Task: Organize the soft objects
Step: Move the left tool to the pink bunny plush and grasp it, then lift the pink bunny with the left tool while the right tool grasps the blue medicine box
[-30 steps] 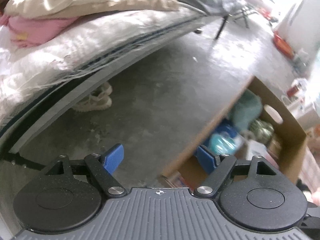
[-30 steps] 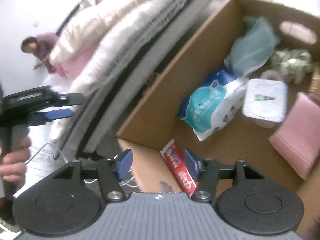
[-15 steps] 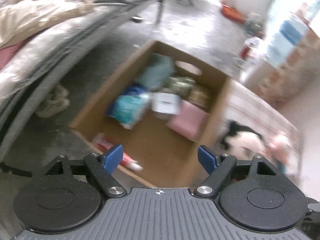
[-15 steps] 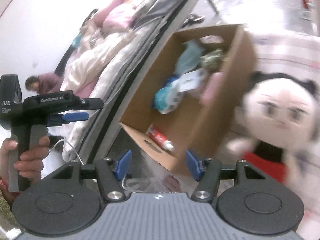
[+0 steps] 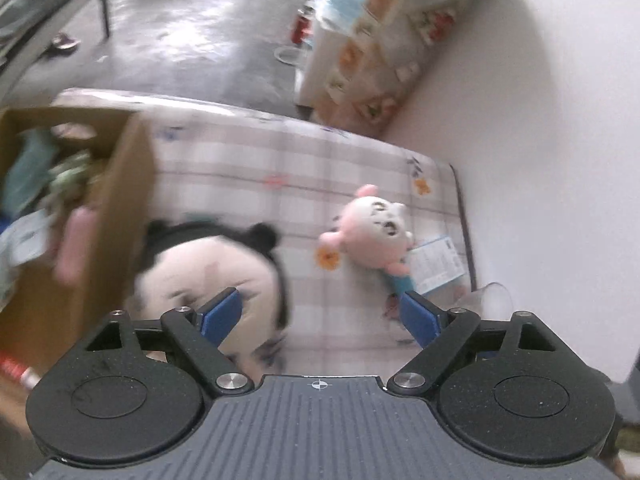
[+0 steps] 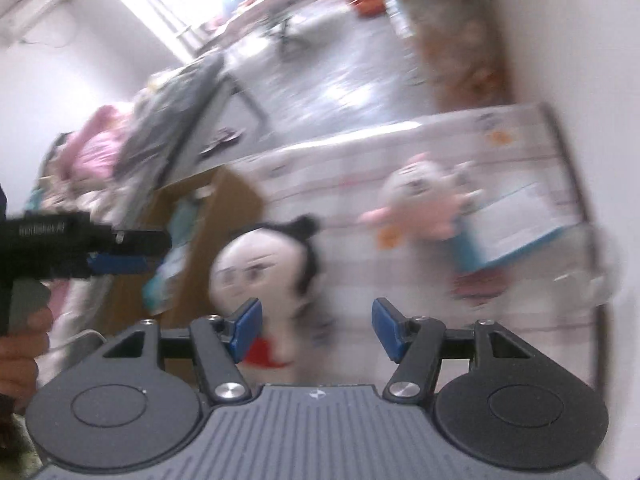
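A black-haired plush doll (image 5: 208, 276) with a white face lies on the checked cloth (image 5: 260, 168) next to a cardboard box (image 5: 120, 208). It also shows in the right wrist view (image 6: 260, 268). A pink plush toy (image 5: 372, 236) lies further right; it also shows in the right wrist view (image 6: 420, 200). My left gripper (image 5: 320, 316) is open and empty above the doll's right side. My right gripper (image 6: 316, 328) is open and empty, just above the doll. The left gripper (image 6: 120, 256) shows at the left of the right wrist view.
The box holds a teal cloth (image 5: 28, 164), packets and a pink item (image 5: 72, 240). A blue-edged card (image 5: 436, 264) and a clear cup (image 5: 492, 300) lie by the white wall (image 5: 560, 160). A bed with bedding (image 6: 160, 136) stands beyond the box.
Both views have swung from the bed and box over to the checked cloth. The two plush toys have come into view and both grippers have stayed open.
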`<control>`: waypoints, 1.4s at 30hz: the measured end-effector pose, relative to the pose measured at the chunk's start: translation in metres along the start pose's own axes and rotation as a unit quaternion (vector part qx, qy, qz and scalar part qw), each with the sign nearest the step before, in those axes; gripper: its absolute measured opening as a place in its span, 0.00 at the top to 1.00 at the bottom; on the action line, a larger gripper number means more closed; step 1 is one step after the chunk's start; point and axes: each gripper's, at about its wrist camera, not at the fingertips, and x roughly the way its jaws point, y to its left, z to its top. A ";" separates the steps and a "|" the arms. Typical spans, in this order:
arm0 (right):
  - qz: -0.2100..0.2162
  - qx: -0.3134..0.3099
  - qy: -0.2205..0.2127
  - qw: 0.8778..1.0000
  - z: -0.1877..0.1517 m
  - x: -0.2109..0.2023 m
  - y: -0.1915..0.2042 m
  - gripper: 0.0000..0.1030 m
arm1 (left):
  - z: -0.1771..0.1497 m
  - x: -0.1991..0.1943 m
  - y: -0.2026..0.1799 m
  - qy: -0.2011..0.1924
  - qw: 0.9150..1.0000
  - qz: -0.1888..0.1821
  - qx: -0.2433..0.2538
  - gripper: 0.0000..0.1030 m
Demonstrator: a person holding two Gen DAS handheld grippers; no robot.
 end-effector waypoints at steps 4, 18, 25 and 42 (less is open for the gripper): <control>-0.064 0.010 -0.026 0.998 0.006 0.011 -0.025 0.38 | 0.020 0.047 -0.037 0.008 0.999 0.012 0.044 0.15; -0.092 0.012 -0.038 0.995 0.031 0.053 -0.065 0.38 | 0.071 0.181 -0.097 0.075 0.985 0.030 0.154 0.02; -0.081 0.017 -0.035 0.996 0.035 0.053 -0.073 0.38 | 0.060 0.230 -0.107 0.135 0.968 0.063 0.203 0.02; -0.091 -0.008 -0.028 0.995 0.051 0.060 -0.069 0.33 | 0.084 0.162 -0.053 0.037 0.997 0.039 0.047 0.16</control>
